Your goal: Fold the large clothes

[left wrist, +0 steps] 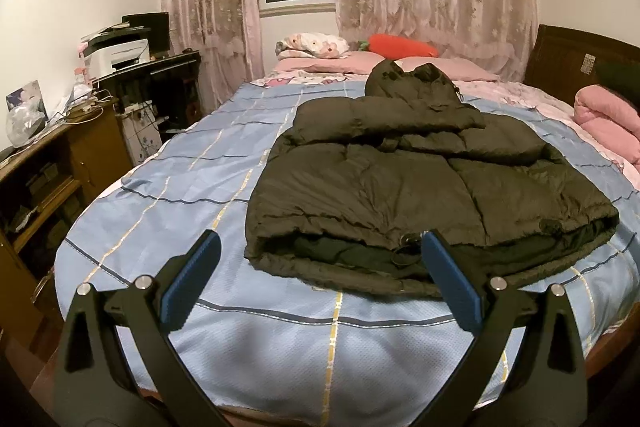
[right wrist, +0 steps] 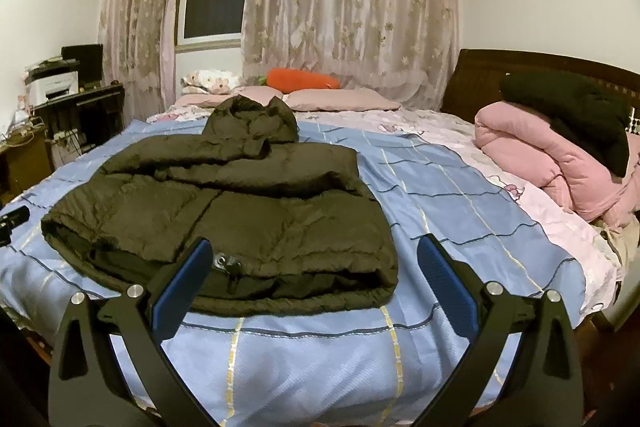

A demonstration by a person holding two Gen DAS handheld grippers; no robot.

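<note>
Blue pads line both grippers, and both stand with fingers spread wide and nothing between them: the left gripper [left wrist: 320, 271] near the hem's left half, the right gripper [right wrist: 316, 279] near its right half, each just short of the bed's near edge. The dark olive puffer jacket [left wrist: 400, 179] lies on the blue checked bedspread [left wrist: 180, 195], sleeves already crossed over the chest, hood [right wrist: 252, 119] pointing away toward the pillows [right wrist: 340, 99].

The step in hand looks like the bottom-up fold. The hem gapes, showing black lining and a drawcord toggle [right wrist: 230, 265], so each gripper should bite both layers together, well in from the corners, and keep clear of the cord. Puffy fill springs back; I would close fully, lift the two sides evenly, carry the hem toward the shoulders and press it down before letting go, or the sleeves may slide out. Beyond, at the right, a rolled pink quilt [right wrist: 552, 163] sits well apart.
</note>
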